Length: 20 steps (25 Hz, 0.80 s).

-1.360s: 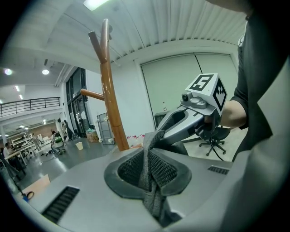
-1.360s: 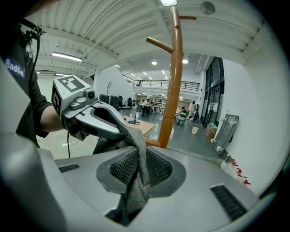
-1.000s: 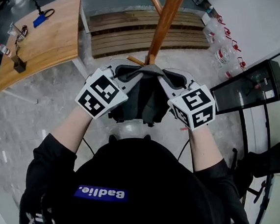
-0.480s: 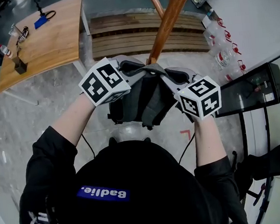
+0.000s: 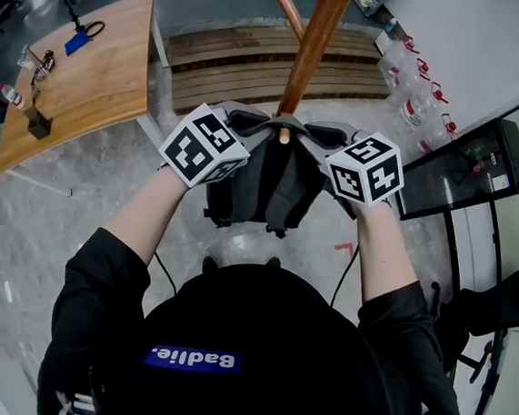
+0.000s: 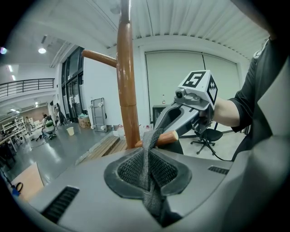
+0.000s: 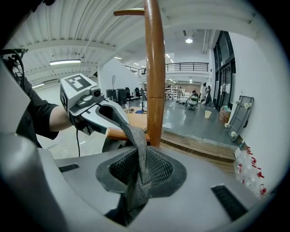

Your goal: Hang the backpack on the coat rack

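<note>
Both forearms are raised ahead of the chest. The left tongs point(image 5: 253, 122) and right tongs point(image 5: 312, 136) are held close together, each clamped on a grey strap point(image 6: 148, 156).

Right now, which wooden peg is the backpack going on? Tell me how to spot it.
Find the coat rack's tall wooden pole. Low on it, one short peg pokes toward the person. It alone has the backpack's grey strap draped across it; the higher pegs are bare.

Wooden table point(image 5: 101, 80): blue object point(image 5: 77, 40), dark block point(image 5: 38, 126) on top.
</note>
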Each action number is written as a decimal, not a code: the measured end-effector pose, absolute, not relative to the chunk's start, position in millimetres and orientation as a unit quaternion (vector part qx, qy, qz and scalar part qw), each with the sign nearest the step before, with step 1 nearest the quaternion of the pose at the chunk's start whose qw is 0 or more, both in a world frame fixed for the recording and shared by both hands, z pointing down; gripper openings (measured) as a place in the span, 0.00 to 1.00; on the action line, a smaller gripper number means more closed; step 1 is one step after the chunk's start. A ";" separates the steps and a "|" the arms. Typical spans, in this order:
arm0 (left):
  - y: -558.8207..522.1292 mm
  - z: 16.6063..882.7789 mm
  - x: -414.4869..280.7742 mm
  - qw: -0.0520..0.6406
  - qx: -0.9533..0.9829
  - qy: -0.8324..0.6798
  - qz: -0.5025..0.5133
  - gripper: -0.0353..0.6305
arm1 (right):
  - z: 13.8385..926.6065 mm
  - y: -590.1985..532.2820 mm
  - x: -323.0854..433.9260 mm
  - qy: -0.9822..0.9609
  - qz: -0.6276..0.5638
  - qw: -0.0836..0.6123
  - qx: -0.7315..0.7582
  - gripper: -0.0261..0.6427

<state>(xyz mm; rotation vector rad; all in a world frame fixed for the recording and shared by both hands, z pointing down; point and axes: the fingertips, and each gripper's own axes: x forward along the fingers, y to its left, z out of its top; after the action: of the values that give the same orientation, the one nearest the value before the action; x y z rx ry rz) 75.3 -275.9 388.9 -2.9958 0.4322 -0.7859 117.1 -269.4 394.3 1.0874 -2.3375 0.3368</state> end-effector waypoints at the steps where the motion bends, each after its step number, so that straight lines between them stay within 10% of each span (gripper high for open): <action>1: -277.6 389.9 76.2 0.007 -0.958 0.139 -0.252 0.12 | 395.3 -270.9 117.9 -0.866 0.126 0.268 0.404 0.13; 20: -293.2 399.9 78.7 0.036 -0.954 0.203 -0.217 0.16 | 405.8 -281.1 121.4 -0.845 0.069 0.265 0.460 0.15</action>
<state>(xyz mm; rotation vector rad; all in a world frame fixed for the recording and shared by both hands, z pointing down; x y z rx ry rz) 78.7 -293.2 399.9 -2.9307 0.6230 -0.6670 121.4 -281.1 405.8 1.2442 -2.2821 0.1862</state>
